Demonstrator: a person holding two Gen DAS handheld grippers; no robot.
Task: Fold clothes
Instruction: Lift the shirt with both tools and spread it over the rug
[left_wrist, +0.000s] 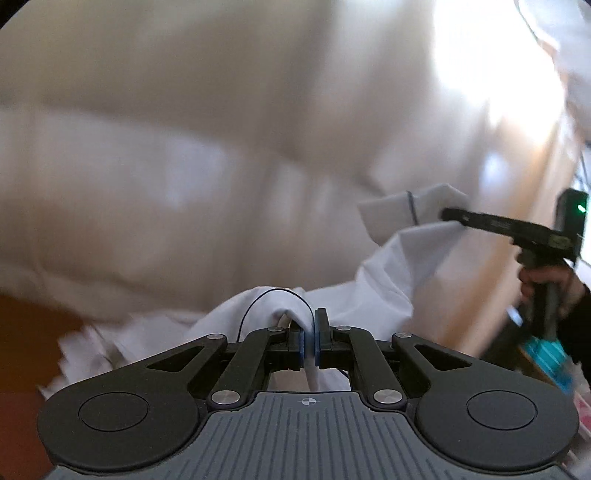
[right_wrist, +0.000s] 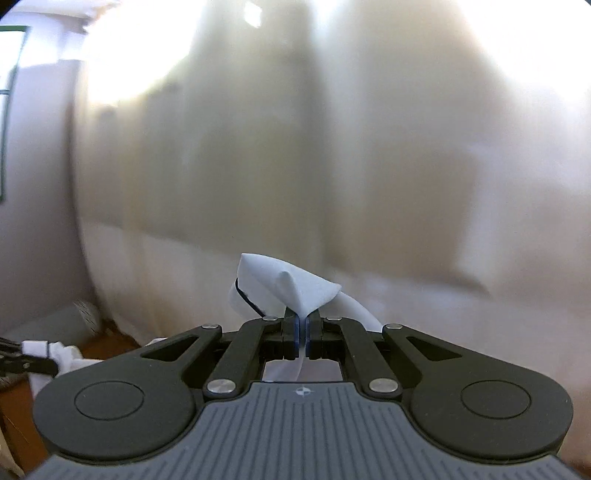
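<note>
Left tool (left_wrist: 309, 338) and right tool (right_wrist: 302, 334) both clamp white garment (left_wrist: 384, 280); I keep cloth taut, corners level.

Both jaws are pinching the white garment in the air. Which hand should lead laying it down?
Neither clearly, probably both together. The left gripper and right gripper each clamp an edge of the white garment, which hangs between them. Blur hides the surface below.

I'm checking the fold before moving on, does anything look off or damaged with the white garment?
Nothing stands out. Each hand-held gripper, left and right, is shut on a bunched edge of the white garment, which hangs between them. The background is blurred, so fine detail cannot be judged.
</note>
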